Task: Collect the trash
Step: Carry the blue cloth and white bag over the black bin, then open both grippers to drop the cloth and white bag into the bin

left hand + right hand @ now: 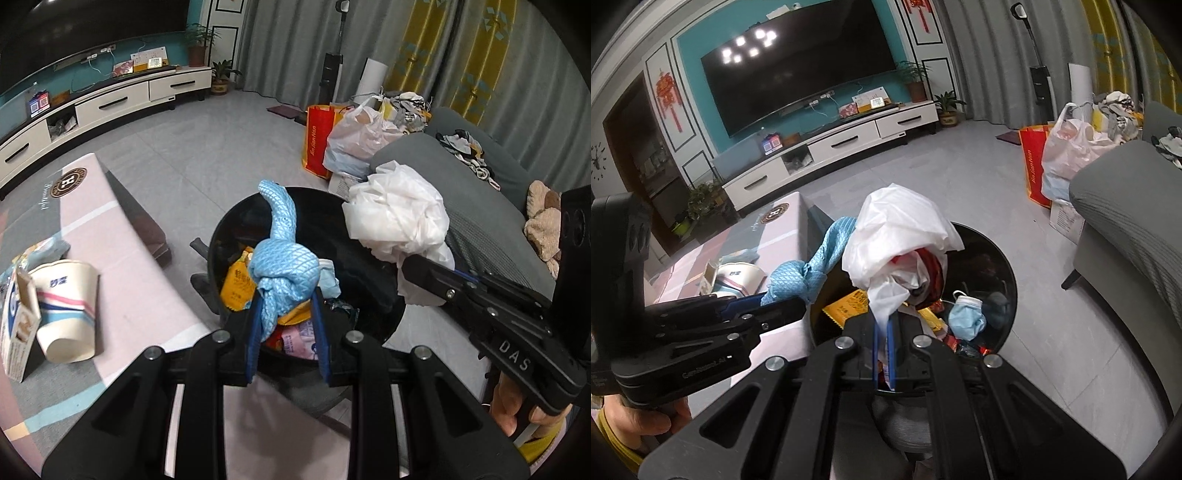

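Both grippers hang over the open black bin, each carrying one piece of trash, likely so both loads fall straight in with no spill on the floor. Left gripper has its blue fingers clamped on a knotted light-blue cloth, knot just above the tips, loose tail sticking up toward the far side. Right gripper is pinched tight on a thin twist of a crumpled white plastic bag, which balloons above the jaws with something red showing inside. Bin already holds orange wrappers and a blue face mask. A paper cup lies tipped on the pink table mat at left, not yet collected.
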